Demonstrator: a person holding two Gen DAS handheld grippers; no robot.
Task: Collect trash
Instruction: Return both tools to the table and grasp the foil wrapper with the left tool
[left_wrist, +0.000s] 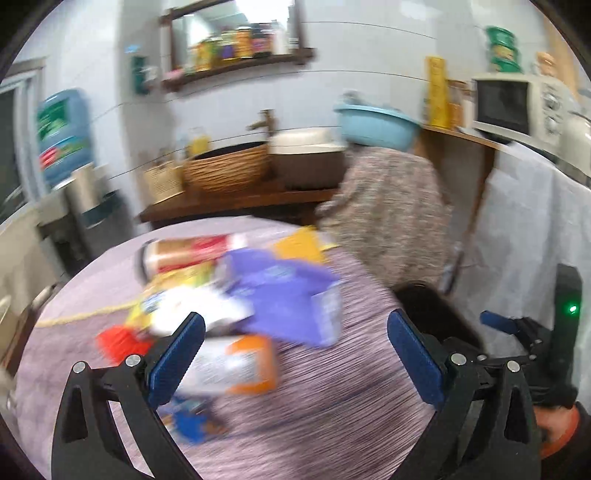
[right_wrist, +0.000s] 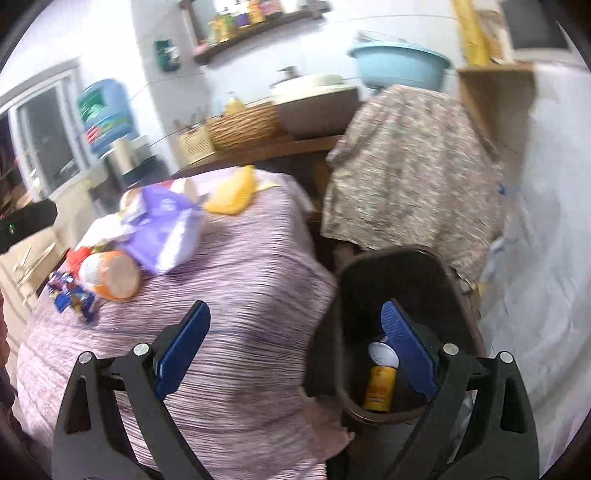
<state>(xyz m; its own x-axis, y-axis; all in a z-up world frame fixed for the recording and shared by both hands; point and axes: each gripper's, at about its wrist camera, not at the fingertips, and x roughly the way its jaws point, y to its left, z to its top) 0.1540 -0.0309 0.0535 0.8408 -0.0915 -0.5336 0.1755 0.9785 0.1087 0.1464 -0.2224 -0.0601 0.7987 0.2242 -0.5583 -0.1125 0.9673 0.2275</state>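
A heap of trash lies on the round table's striped purple cloth: a purple packet, an orange-ended white container, a red and white tube, a yellow packet and blue wrappers. My left gripper is open just short of the heap, its left pad overlapping the orange container in view. My right gripper is open and empty, straddling the table edge and the black bin. A yellow can and a white cup lie in the bin. Both views are motion-blurred.
The heap's purple packet and orange container sit left in the right wrist view. A floral-covered stand is behind the bin, white sheeting to its right. A wooden counter with a wicker basket lies beyond the table.
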